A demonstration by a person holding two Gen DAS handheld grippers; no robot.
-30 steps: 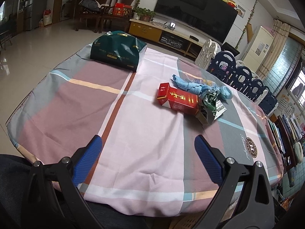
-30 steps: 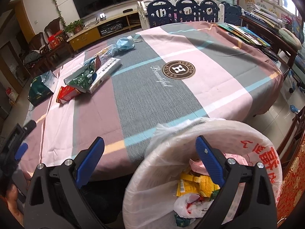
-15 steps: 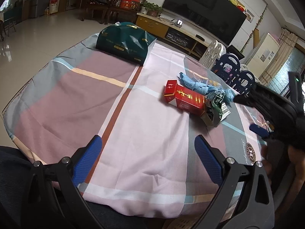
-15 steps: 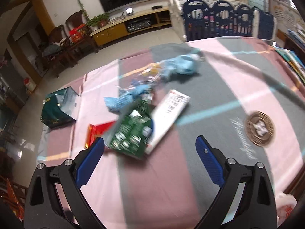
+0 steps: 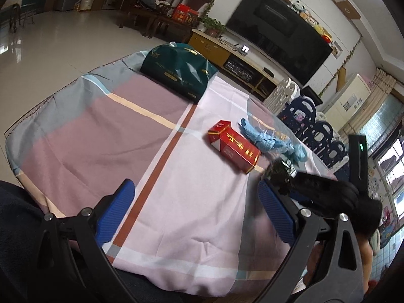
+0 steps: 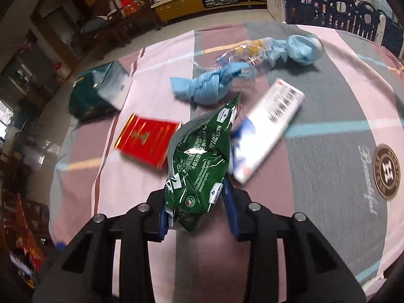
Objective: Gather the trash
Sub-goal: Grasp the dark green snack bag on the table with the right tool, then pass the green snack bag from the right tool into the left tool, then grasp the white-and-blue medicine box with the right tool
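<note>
A crumpled green snack bag (image 6: 199, 156) lies on the checked tablecloth (image 5: 101, 139). My right gripper (image 6: 197, 202) has the bag's near end between its blue pads; the jaws are closing and both pads touch the bag. Beside the bag are a red carton (image 6: 149, 139), a white box with a barcode (image 6: 267, 126) and twisted blue cloth (image 6: 202, 88). In the left wrist view the red carton (image 5: 233, 149) and blue cloth (image 5: 267, 139) show, with the right gripper (image 5: 277, 171) reaching in from the right. My left gripper (image 5: 197, 209) hangs open and empty over the table's near edge.
A dark green gift bag (image 5: 176, 73) stands at the far left corner of the table. A clear wrapper (image 6: 247, 50) and a light blue bundle (image 6: 303, 48) lie farther back. Navy and white playpen fencing (image 6: 341, 7) runs behind the table.
The right gripper swung from above the lined trash bin to the litter on the table, and its wide jaws narrowed onto the green bag. It entered the left wrist view. The left gripper shifted slightly.
</note>
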